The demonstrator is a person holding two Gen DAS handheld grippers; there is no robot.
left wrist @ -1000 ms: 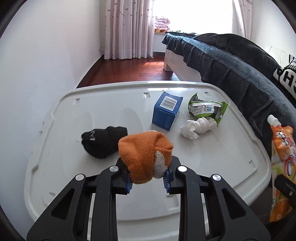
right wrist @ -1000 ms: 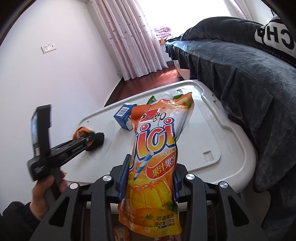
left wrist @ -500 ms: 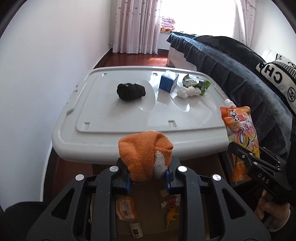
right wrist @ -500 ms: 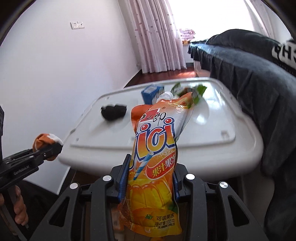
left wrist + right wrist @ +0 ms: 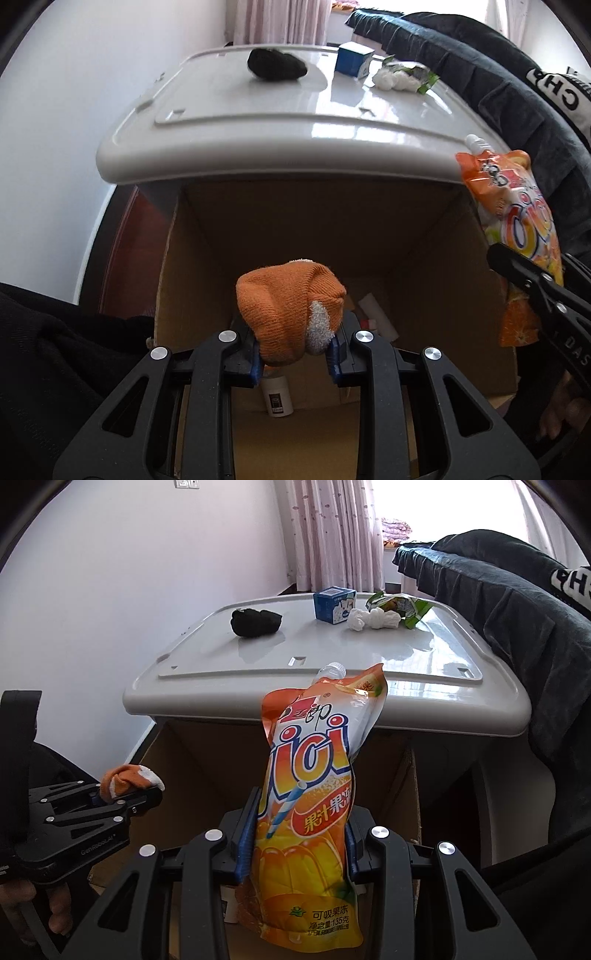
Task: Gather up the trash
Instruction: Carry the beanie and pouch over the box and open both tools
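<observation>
Both grippers held above an open cardboard box (image 5: 424, 236) that stands in front of a white plastic lid (image 5: 258, 110) serving as a tabletop. The left gripper (image 5: 293, 356) is clenched on a balled orange sock (image 5: 288, 295) with a grey-white patch, pinched between the blue finger pads (image 5: 256, 365); the sock hangs over the box interior, where a small white bottle (image 5: 277, 398) and a pale tube (image 5: 376, 314) lie on the bottom. The right gripper (image 5: 295, 845) is clenched on an orange jelly-drink pouch (image 5: 310, 805), held upright with its capped spout uppermost, over the right side of the box; in the left wrist view the pouch (image 5: 517, 229) appears at the right edge, near the box wall. On the lid, well apart from both grippers, lie a black sock bundle (image 5: 255, 622), a blue carton (image 5: 334, 605), a crumpled white tissue (image 5: 373, 619) just beside the carton, and a green wrapper (image 5: 402, 607) touching the tissue. A dark blanket (image 5: 517, 602) drapes along the lid's right side.
</observation>
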